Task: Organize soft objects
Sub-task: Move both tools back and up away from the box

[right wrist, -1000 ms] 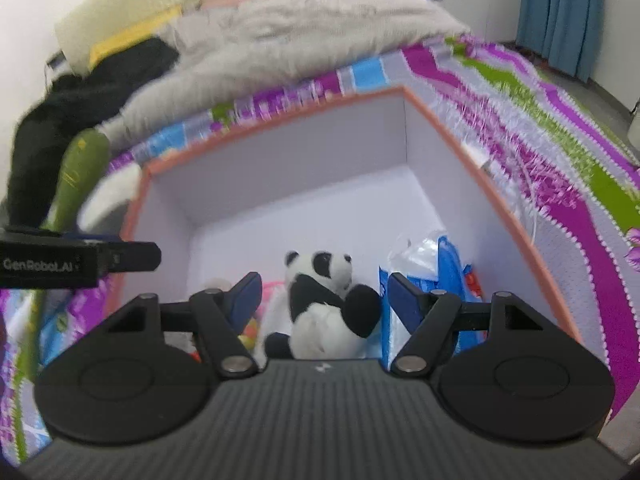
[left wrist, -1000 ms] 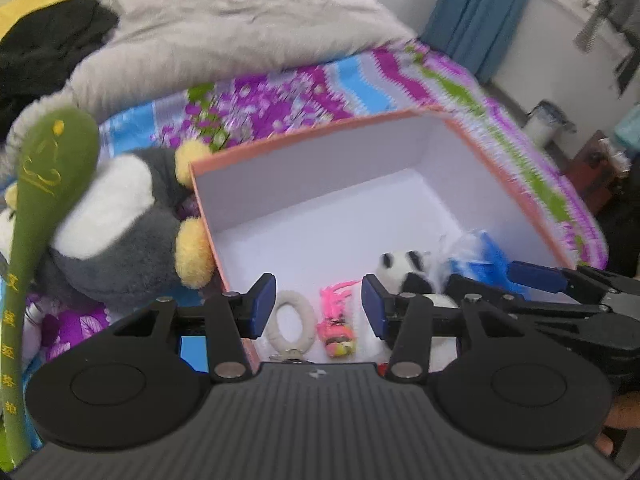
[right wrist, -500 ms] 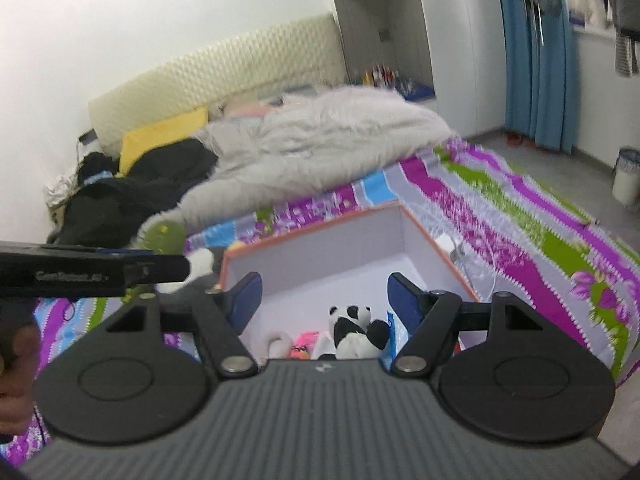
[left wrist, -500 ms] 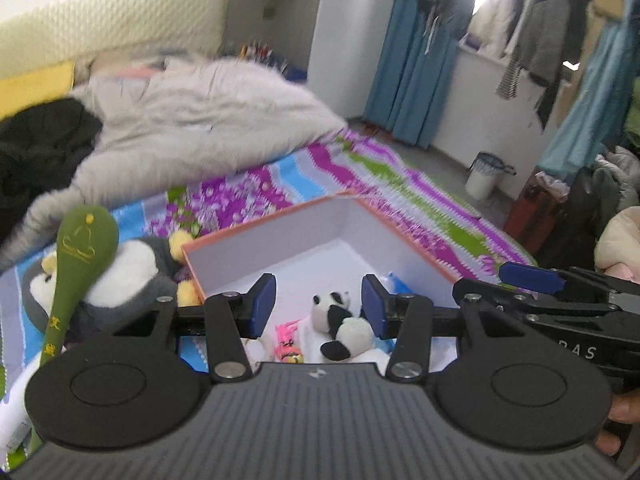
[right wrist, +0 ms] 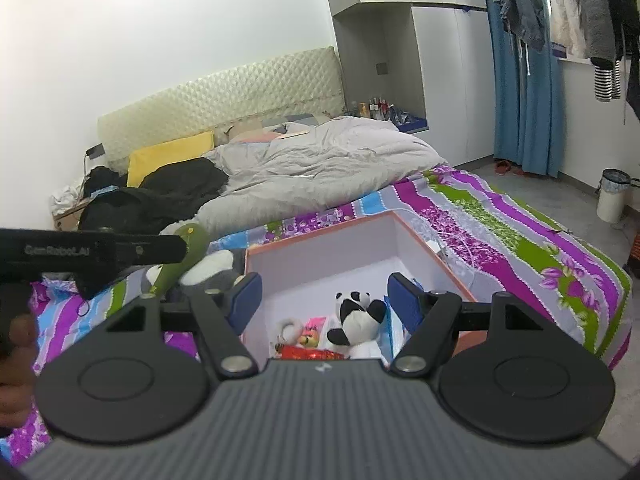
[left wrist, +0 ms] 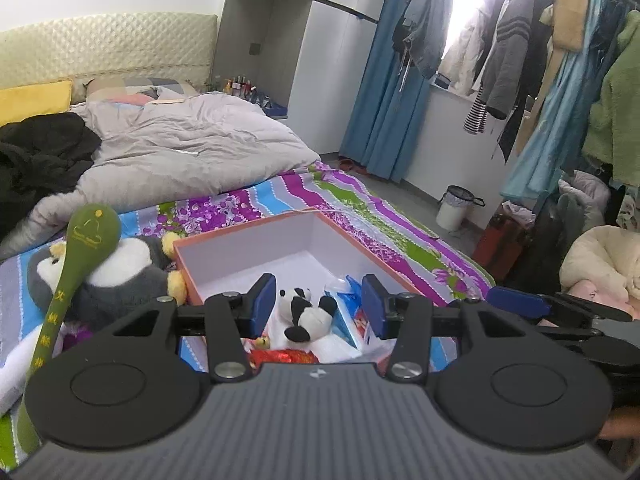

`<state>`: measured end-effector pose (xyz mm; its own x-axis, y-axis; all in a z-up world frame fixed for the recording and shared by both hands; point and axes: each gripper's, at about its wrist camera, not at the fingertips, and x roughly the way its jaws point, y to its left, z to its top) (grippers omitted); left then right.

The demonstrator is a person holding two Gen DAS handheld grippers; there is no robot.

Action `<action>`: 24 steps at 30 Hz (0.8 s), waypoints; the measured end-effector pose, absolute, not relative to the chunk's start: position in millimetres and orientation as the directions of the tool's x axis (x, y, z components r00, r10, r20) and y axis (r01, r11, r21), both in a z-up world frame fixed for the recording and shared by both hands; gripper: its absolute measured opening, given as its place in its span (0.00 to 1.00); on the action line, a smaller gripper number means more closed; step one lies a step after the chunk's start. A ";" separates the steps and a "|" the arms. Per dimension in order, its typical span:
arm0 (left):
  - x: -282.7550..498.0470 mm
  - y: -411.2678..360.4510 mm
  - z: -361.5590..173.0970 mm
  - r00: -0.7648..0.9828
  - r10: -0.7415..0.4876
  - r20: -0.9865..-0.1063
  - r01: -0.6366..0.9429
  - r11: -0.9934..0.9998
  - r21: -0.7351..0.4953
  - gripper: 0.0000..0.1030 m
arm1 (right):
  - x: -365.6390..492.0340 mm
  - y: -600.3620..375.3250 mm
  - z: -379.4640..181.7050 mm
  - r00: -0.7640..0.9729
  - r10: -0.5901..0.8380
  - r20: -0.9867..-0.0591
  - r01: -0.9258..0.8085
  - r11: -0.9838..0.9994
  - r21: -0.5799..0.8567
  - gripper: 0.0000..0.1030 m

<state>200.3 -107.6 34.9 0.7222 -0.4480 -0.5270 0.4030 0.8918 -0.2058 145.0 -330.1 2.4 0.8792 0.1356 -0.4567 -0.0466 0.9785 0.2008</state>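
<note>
Low in the centre of both frames, the panda plush (left wrist: 306,312) lies inside the orange box (left wrist: 256,226), framed between the spread, empty left gripper (left wrist: 319,306) and right gripper (right wrist: 325,302)

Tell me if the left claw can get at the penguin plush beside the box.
Probably yes: the left claw is open and empty, and the penguin plush lies uncovered outside the box, though the green plush spoon rests across it.

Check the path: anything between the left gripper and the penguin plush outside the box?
Partly. The green plush spoon lies across the penguin plush, covering its left side. The left gripper is open and empty, aimed over the box, whose orange wall touches the penguin's yellow feet. Nothing else visible blocks it.
</note>
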 end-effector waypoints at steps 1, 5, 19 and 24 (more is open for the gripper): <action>193.8 -106.1 34.9 0.720 -0.452 -0.527 0.407 0.890 -0.207 0.52 | 140.0 -329.4 2.3 0.880 0.133 -0.456 -0.045 0.979 0.198 0.69; 172.4 -101.5 35.0 0.700 -0.476 -0.533 0.419 0.878 -0.234 0.52 | 119.9 -324.4 3.2 0.886 0.114 -0.450 -0.028 0.981 0.194 0.70; 112.9 -95.8 24.3 0.702 -0.446 -0.555 0.393 0.893 -0.220 0.52 | 78.4 -310.8 -0.5 0.882 0.075 -0.466 0.013 0.983 0.184 0.70; 90.6 -90.6 18.5 0.723 -0.397 -0.565 0.356 0.915 -0.188 0.52 | 64.1 -306.4 -6.8 0.868 0.095 -0.488 0.010 0.978 0.208 0.70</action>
